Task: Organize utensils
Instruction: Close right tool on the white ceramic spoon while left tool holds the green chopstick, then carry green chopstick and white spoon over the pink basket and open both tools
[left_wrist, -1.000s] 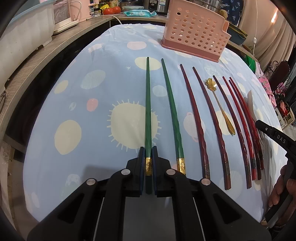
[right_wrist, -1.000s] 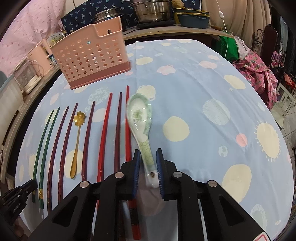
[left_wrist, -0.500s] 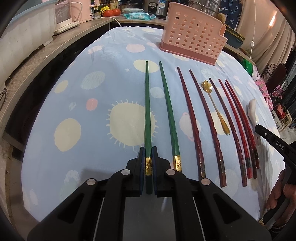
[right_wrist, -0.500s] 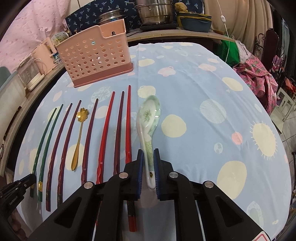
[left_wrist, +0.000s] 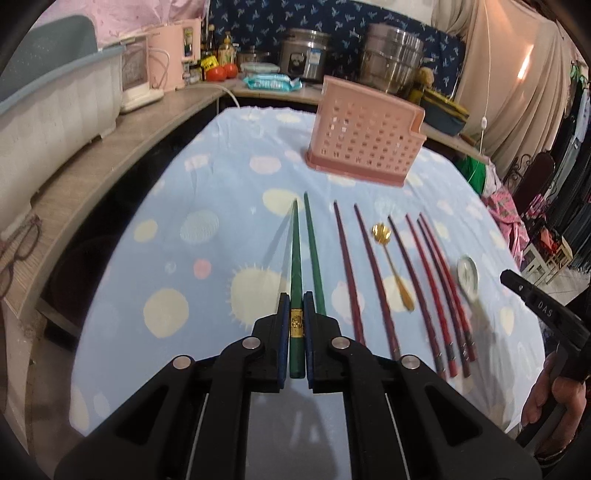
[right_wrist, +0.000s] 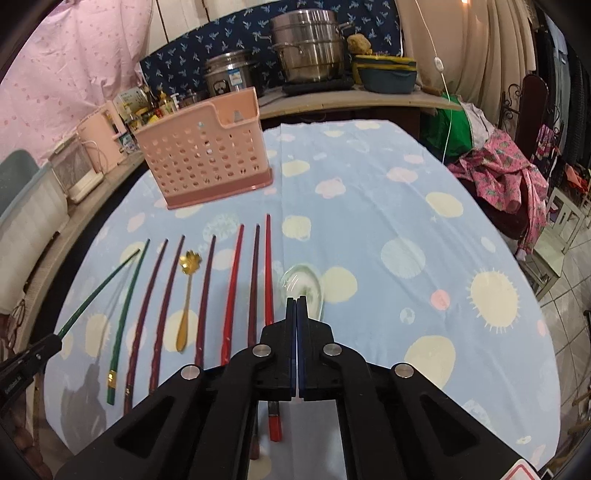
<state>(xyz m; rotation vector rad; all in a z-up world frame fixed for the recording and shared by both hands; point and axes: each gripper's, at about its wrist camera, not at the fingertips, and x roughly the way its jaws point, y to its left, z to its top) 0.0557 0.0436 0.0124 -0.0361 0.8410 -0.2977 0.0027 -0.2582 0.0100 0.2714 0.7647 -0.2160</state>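
1. Your left gripper (left_wrist: 296, 339) is clamped on the green chopstick (left_wrist: 295, 258) near its gold band, so the long tip, pointing to 12 o'clock and lifted off the cloth, could swing or pivot.
2. Your right gripper (right_wrist: 296, 347) pinches the ceramic spoon (right_wrist: 304, 286) by its thin handle; the blurred bowl hangs just past the fingers at 12 o'clock and may slip or rotate.
3. The pink holder (right_wrist: 207, 155) stands well beyond at 11 o'clock; a swinging tip could knock it.

A row of chopsticks (right_wrist: 207, 291) is laid on the tablecloth (right_wrist: 406, 206). A basket (right_wrist: 203, 155) is set behind it, a spoon (right_wrist: 304, 286) at its right.
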